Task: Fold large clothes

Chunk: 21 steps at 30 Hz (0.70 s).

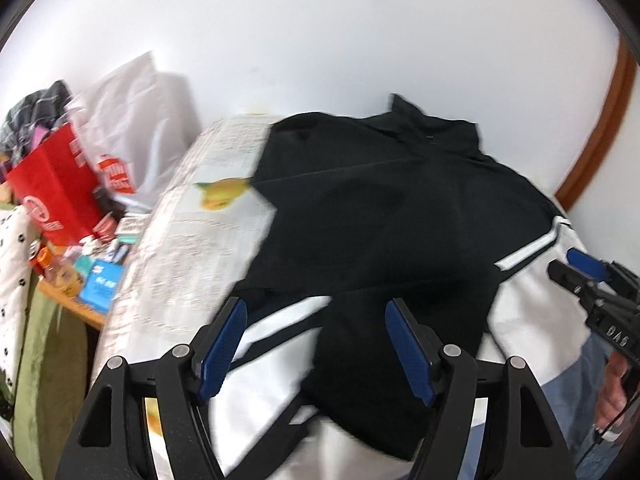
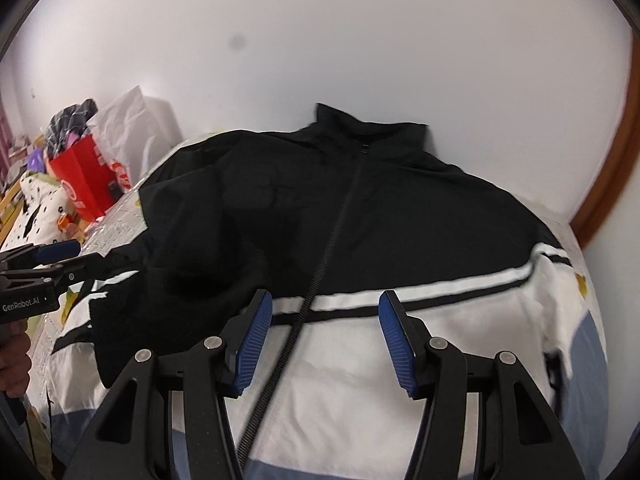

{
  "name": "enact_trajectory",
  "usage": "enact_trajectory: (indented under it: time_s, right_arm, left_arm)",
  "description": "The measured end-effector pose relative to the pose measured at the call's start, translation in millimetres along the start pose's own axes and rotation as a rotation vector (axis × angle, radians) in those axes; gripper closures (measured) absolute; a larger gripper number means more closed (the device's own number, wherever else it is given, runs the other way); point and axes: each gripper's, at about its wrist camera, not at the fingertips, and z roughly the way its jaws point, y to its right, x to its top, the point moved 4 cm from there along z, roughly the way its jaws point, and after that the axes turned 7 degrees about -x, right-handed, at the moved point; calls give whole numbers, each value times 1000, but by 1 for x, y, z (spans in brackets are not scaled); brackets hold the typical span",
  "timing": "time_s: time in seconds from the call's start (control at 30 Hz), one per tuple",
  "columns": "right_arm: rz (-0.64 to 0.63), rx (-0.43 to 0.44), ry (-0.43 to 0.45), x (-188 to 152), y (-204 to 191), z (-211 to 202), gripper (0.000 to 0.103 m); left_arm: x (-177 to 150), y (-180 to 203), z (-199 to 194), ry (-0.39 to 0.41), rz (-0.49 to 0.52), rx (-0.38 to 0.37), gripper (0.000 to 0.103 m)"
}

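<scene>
A zip jacket [image 2: 400, 208], black on top, white in the middle and blue-grey at the hem, lies front up on a printed sheet [image 1: 192, 220]. Its collar points at the wall. One black sleeve [image 1: 380, 340] is folded across the chest and reaches the white band. My left gripper [image 1: 316, 308] hovers over that sleeve, jaws wide apart, nothing between the blue pads. In the right wrist view it shows at the left edge [image 2: 76, 256]. My right gripper [image 2: 325, 298] is open above the zipper [image 2: 332, 240] and the white band, holding nothing. The left wrist view catches it at the right edge [image 1: 576, 268].
A red paper bag [image 1: 56, 192], a white plastic bag [image 1: 136, 120] and a small table of boxes [image 1: 96, 280] crowd the left side. A white wall stands right behind the jacket, with a wooden frame [image 1: 600, 120] at the right. A person's hand [image 1: 612, 396] grips the right tool.
</scene>
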Motion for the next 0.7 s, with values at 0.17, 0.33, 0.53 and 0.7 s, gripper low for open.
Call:
enact_trajectory:
  time_s: [0.17,0.33,0.53,0.7]
  right_arm:
    - [-24,36,-9,12,-24,18,48]
    - [-21,75,-43,22,-38,46,47]
    - [-27,158,-47,35,-55,69,47]
    - [-26,235,-55,45,-73,87,47]
  left_arm:
    - [-10,-39,7,-14,-40,32,32]
    - [-23,-68,14,-26,-63,47,30]
    - [-28,-86,25,-32,-74,51,30]
    - [-27,-88,32,-32,-64,55,30]
